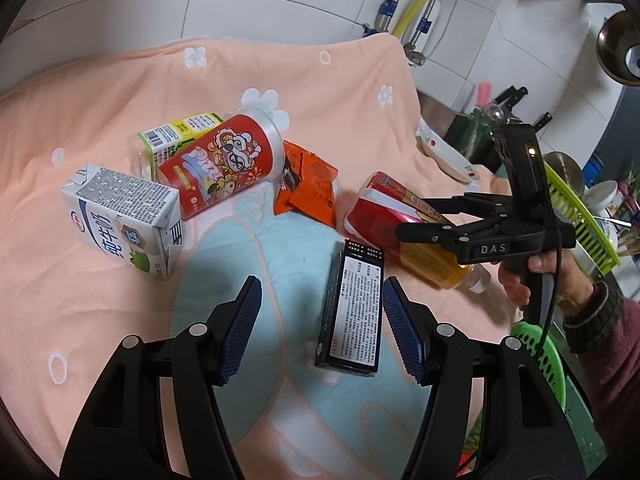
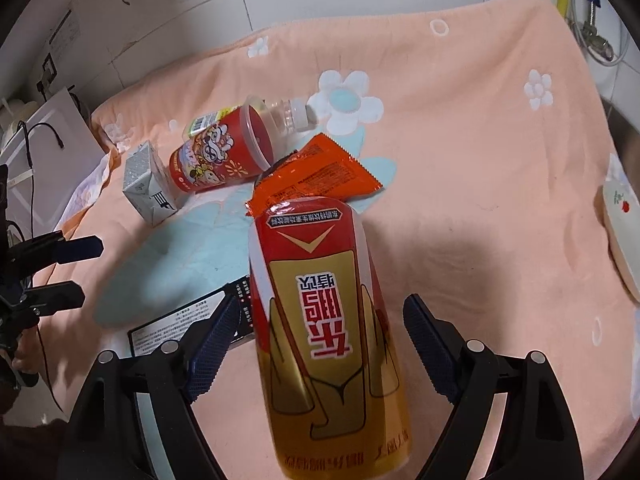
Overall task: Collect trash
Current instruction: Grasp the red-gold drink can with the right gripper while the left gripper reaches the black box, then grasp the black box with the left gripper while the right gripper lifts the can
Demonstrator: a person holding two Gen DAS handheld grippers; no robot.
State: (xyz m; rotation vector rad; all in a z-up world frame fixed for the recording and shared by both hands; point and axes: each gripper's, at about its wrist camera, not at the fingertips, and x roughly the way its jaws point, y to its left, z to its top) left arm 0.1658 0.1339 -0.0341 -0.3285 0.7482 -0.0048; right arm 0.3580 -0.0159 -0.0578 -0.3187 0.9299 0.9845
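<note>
Trash lies on a peach flowered towel (image 1: 100,300). A red-and-gold drink bottle (image 2: 320,320) lies between the open fingers of my right gripper (image 2: 320,344), apart from both pads; it also shows in the left wrist view (image 1: 384,216). A black box (image 1: 354,308) lies partly between the open fingers of my left gripper (image 1: 322,328). A milk carton (image 1: 124,220), a red snack cup (image 1: 224,164), a clear green-labelled bottle (image 1: 176,136) and an orange wrapper (image 1: 308,184) lie farther back.
A green basket (image 1: 548,364) stands off the towel's right edge. A white dish (image 1: 448,156), a green rack (image 1: 576,216) and kitchenware stand at the right. A tiled wall with pipes (image 1: 404,0) runs behind.
</note>
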